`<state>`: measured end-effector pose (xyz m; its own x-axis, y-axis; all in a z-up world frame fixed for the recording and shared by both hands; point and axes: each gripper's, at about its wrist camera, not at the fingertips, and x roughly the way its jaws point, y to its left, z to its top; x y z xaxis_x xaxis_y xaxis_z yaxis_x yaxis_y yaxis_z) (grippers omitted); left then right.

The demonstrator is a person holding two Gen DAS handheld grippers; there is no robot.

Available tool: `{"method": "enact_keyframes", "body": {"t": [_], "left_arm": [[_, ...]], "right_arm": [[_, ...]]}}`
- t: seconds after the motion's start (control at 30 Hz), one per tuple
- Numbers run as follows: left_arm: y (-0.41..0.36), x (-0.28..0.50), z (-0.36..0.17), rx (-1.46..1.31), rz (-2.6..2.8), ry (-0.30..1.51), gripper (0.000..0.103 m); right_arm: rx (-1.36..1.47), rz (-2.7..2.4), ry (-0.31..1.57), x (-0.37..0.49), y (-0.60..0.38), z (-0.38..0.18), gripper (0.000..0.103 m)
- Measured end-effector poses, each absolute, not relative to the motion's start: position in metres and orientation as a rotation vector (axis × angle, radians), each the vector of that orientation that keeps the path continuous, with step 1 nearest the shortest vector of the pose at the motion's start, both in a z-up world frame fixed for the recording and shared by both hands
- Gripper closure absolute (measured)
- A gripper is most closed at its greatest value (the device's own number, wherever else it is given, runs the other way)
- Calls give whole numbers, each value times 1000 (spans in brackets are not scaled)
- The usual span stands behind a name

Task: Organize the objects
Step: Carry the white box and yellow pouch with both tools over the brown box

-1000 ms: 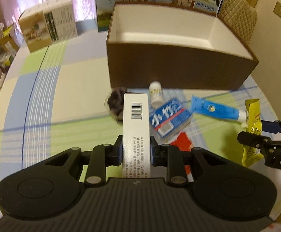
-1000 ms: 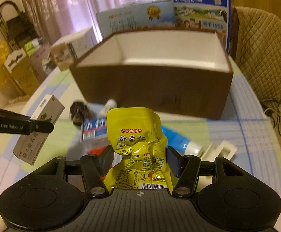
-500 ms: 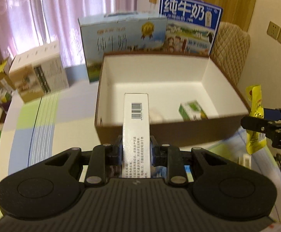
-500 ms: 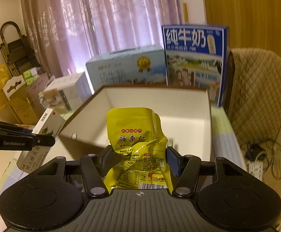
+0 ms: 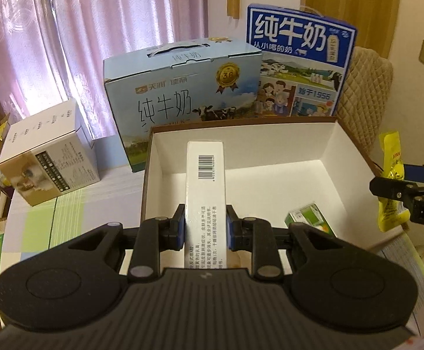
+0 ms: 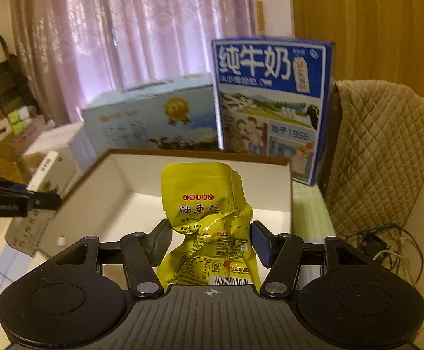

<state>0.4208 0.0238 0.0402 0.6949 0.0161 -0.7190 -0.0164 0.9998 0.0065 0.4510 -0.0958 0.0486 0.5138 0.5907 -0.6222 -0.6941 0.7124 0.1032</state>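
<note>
The placing step was judged to be in hand. A white carton [image 5: 205, 186] was held clamped between the jaws of the left gripper [image 5: 205, 230] above the open brown box [image 5: 355, 143], and a yellow snack pouch [image 6: 209, 218] was pinched in the right gripper [image 6: 210, 237] over the same box's near right side. A small green pack [image 5: 309, 217] was seen already lying on the box floor at the near right. Lowering and release were judged to be called for next, clear of that pack. Two milk cartons [image 5: 182, 99] stood just beyond the far wall; the box rim itself was the likely obstacle.
</note>
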Motion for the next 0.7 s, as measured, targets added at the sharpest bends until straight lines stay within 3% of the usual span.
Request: {"method": "enact_keyframes", "body": {"t": [0.7], "left_arm": [[25,510,-32,58,35,964,81]], "right_arm": [[-360,693,788,507,-51,-13,47]]}}
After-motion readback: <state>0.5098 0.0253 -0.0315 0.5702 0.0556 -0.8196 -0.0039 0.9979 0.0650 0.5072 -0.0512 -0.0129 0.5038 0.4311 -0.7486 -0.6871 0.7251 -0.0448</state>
